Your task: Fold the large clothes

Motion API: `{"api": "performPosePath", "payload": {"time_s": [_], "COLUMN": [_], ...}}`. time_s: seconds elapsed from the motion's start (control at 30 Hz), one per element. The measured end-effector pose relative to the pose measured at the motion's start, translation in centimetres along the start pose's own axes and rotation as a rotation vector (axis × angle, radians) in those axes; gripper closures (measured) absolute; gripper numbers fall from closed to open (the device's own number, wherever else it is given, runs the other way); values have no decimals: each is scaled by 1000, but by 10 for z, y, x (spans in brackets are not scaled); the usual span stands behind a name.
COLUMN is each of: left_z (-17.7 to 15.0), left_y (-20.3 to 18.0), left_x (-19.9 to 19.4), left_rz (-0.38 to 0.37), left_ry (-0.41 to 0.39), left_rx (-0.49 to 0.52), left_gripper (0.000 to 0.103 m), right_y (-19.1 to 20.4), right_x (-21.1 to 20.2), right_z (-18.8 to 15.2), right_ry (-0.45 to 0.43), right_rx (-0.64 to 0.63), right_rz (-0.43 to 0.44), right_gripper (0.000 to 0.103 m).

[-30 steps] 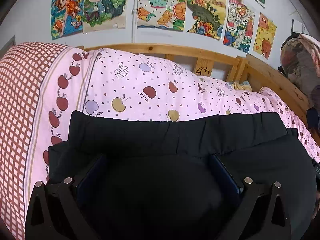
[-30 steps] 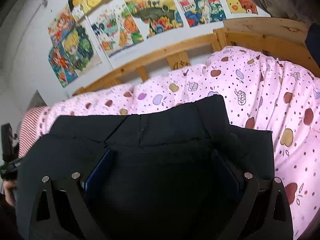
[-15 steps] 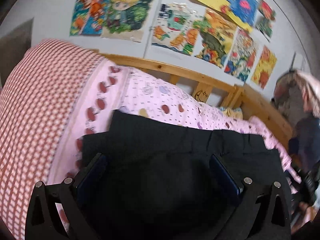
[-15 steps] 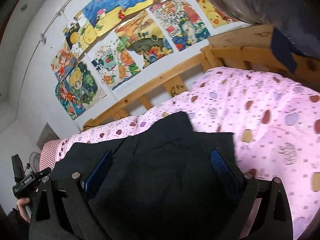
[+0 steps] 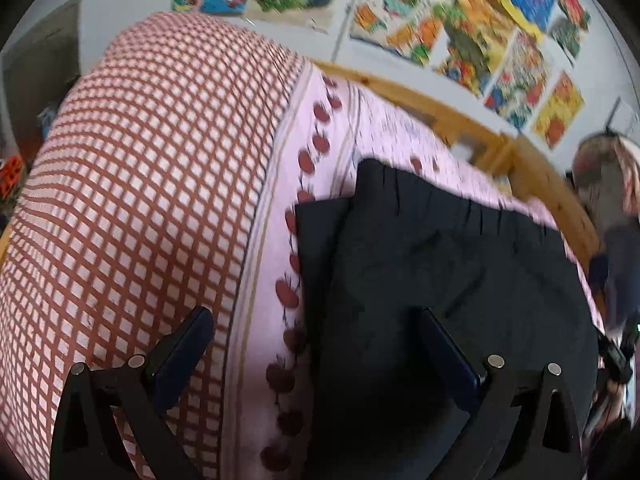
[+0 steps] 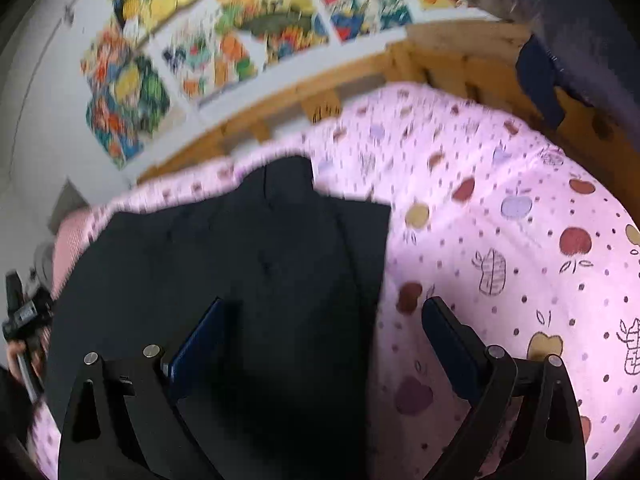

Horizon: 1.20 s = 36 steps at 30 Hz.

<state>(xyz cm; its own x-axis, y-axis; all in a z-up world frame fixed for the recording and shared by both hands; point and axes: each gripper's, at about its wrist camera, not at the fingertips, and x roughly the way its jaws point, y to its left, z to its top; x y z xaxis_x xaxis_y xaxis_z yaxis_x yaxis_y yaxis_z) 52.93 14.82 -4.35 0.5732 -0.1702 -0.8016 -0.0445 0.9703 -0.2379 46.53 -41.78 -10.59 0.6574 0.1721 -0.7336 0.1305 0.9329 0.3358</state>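
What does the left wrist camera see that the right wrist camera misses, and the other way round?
Only the left wrist view shows the red checked pillow filling its left half. Only the right wrist view shows a hand holding the other gripper at its left edge. Both show the black garment lying on the pink apple-print quilt, the wooden bed frame, the wall drawings, and open fingers.

I can read no text in either of my views. The posters (image 5: 472, 36) on the wall show only blurred colour drawings, and no letters or numbers come out on them. The quilt (image 6: 500, 216) carries printed fruit and leaf pictures, but no words.
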Motion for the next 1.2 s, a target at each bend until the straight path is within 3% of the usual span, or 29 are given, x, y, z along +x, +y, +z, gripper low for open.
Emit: {"api": "performPosePath", "payload": {"time_s": [0.37,0.57,0.63,0.8,1.03,1.13,1.2], "left_z": [-11,-12,-13,-10,-10,-11,-12], "left_y": [-17,-26,-28,-43,-54,-59,-59], "left_x": [24,44,46,51,52,48,44], "left_rz": [-121,-221,-237,-225,-264,-258,-249], "left_ry": [92,164,177,181,156,142,133], "left_rx": [96,76,66,66,57,76,82], "left_gripper": [0,0,0,1,31,44,51], "right_y": [7,16,17,25,35,40,43], "right_x": [26,38,41,43,41,38,36], "right_z": [-15,-22,-24,-30,-41,-44,-45], "right_ry": [120,167,179,183,173,166,161], "right_rx": [-67,-67,-56,-51,-34,-36,-35], "right_rz": [62,214,252,238,189,181,186], "right_gripper": [1,1,1,1,4,12,25]}}
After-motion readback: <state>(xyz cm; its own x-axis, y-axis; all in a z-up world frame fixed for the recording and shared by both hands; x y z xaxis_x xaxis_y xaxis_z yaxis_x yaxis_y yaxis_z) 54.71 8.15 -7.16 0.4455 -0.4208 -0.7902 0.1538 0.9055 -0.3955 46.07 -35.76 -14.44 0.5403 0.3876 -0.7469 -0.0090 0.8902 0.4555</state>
